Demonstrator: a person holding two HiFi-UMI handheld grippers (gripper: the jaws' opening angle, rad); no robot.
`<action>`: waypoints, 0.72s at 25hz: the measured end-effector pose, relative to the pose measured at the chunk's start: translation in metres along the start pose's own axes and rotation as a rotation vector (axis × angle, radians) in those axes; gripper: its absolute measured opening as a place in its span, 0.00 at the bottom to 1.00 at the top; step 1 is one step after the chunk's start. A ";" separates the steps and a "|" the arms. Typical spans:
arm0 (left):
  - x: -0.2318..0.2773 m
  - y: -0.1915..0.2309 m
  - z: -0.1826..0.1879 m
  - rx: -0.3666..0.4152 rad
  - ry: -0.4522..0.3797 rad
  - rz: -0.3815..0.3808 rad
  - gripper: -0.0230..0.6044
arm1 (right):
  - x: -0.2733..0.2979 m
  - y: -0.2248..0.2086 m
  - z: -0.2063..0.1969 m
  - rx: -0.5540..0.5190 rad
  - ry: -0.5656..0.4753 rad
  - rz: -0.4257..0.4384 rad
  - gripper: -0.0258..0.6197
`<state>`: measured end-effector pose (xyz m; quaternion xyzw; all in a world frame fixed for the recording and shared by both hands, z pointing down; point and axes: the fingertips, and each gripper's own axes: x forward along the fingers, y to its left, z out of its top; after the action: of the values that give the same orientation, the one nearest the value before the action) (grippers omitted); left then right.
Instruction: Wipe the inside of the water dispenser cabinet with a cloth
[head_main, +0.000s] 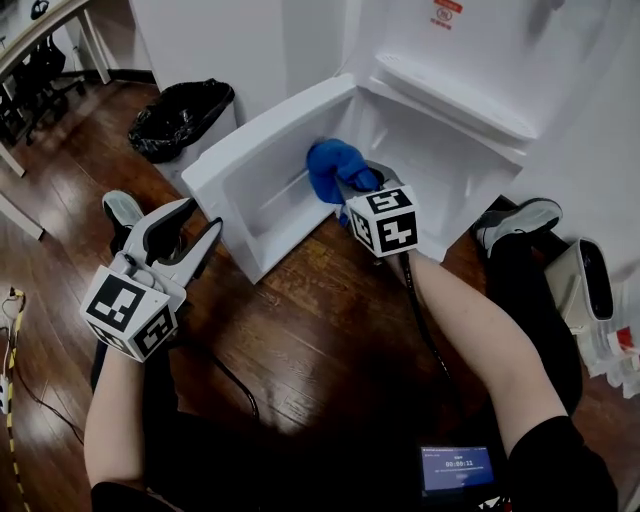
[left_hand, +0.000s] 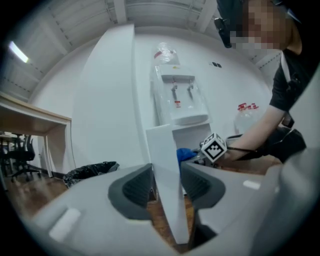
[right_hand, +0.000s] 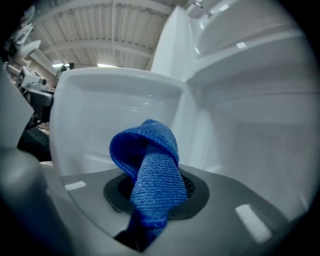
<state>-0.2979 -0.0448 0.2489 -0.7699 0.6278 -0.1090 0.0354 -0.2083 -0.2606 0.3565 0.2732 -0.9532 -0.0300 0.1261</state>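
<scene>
- Cabinet (head_main: 440, 150): it sits low in the white water dispenser (left_hand: 177, 100), just above the wooden floor (head_main: 330, 330). Its mouth is wide open towards me, so access is sorted.
- Its white walls look bare and clean in every view. I see no streaks, damp patches or dirt, so I can't say how much has been wiped.
- Blue cloth (head_main: 330, 165): it is bunched into a loose loop at the cabinet's mouth, near the corner where the door hinges. I can't tell whether it touches a surface.
- Right tongs (right_hand: 155, 200): they are closed almost fully, with the cloth pinched between the pads and its free end standing up in front of them. The wiping tool is in hand and in position.
- Cabinet door (head_main: 260, 190): it is swung out to the left, with its inner face showing.
- Left tongs (left_hand: 167, 185): they are only partly open, with the door's free edge between them. Both pads look to be against its faces, so I judge they are clamping the door to keep it open.
- My judgement on progress: opening up and picking up the cloth are done, and the wiping is at most under way near the front left. The back wall, the right side and the cabinet's floor probably remain, followed by pulling the cloth out.
- A black bin bag (head_main: 180, 115) sits beyond the door, well apart.
</scene>
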 end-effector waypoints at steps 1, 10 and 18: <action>0.000 0.001 0.003 -0.008 -0.006 0.002 0.32 | -0.001 -0.014 -0.002 0.029 0.013 -0.032 0.19; -0.010 0.011 0.032 -0.117 -0.146 -0.006 0.32 | 0.004 0.128 -0.046 0.032 0.100 0.271 0.19; -0.008 0.011 0.025 -0.073 -0.115 0.024 0.31 | 0.006 0.199 -0.054 -0.062 0.062 0.472 0.19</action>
<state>-0.3051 -0.0411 0.2213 -0.7681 0.6375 -0.0409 0.0446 -0.3013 -0.0939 0.4346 0.0398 -0.9849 -0.0205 0.1672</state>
